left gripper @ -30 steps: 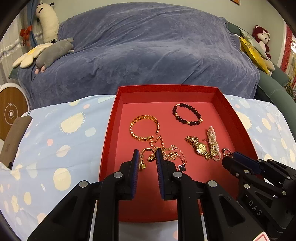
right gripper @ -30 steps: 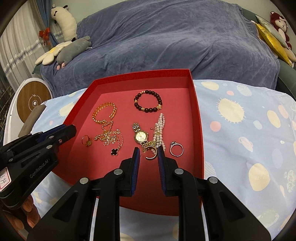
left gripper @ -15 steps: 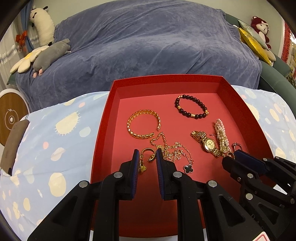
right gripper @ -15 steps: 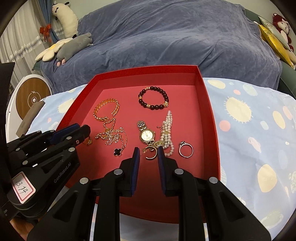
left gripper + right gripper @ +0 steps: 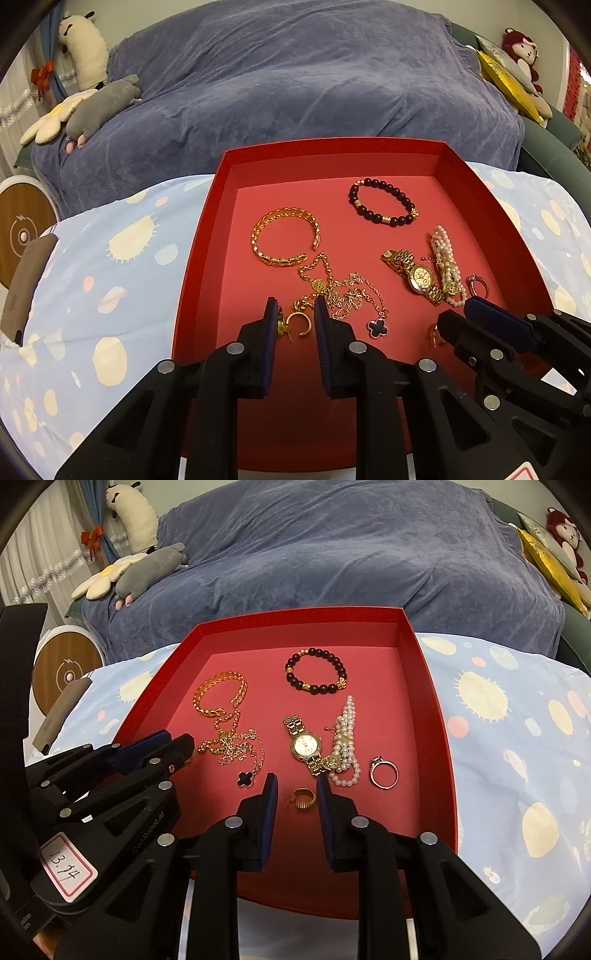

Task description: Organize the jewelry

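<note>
A red tray (image 5: 207, 236) is sitting on a spotted blue cloth (image 5: 110, 258), holding a gold bangle (image 5: 284, 236), a dark bead bracelet (image 5: 382, 201), a gold watch (image 5: 417, 275), a pearl bracelet (image 5: 445, 258) and a tangled gold chain (image 5: 340, 291). The left gripper (image 5: 295, 325) is hovering with its fingers (image 5: 271, 321) parted around a small gold ring (image 5: 301, 323), while the right gripper (image 5: 458, 317) is reaching in beside it.

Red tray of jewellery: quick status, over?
Both tongs open, left tongs and right tongs each straddling a small gold ring on the red tray. Tangled gold chain necklace crowds left.
</note>
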`<action>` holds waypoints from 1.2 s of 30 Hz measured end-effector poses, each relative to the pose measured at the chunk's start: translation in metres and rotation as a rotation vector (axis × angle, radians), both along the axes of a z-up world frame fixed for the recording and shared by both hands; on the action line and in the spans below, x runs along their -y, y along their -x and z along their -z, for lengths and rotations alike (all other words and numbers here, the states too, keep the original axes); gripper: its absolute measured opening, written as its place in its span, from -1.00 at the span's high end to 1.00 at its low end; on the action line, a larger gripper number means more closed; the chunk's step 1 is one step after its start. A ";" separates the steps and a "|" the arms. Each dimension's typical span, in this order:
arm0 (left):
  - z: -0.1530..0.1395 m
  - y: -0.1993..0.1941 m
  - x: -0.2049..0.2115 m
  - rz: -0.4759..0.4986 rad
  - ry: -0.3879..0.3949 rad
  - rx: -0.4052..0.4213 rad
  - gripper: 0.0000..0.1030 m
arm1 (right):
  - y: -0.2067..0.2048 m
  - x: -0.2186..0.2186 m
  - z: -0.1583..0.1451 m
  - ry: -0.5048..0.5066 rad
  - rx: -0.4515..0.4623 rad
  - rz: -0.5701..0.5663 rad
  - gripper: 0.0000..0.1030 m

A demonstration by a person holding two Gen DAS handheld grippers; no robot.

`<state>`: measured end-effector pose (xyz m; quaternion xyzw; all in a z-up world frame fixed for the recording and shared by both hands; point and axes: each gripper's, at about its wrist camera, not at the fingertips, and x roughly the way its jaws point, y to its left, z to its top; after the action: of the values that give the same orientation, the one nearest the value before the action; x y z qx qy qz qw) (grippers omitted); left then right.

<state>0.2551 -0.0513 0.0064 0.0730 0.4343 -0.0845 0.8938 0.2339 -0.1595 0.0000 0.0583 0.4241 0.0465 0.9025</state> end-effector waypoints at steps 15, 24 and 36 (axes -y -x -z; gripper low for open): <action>-0.010 0.009 -0.011 -0.061 0.006 0.026 0.18 | 0.010 -0.002 -0.010 0.003 0.023 0.012 0.33; -0.015 0.025 -0.015 -0.081 0.009 0.030 0.18 | 0.022 -0.002 -0.015 0.038 0.033 0.026 0.10; -0.033 0.053 -0.022 -0.100 -0.002 0.073 -0.17 | 0.052 0.001 -0.032 0.055 0.056 0.057 -0.15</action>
<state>0.2023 -0.0296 0.0398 0.0551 0.4045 -0.0363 0.9122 0.1818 -0.1604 0.0316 0.0444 0.3980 0.0109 0.9163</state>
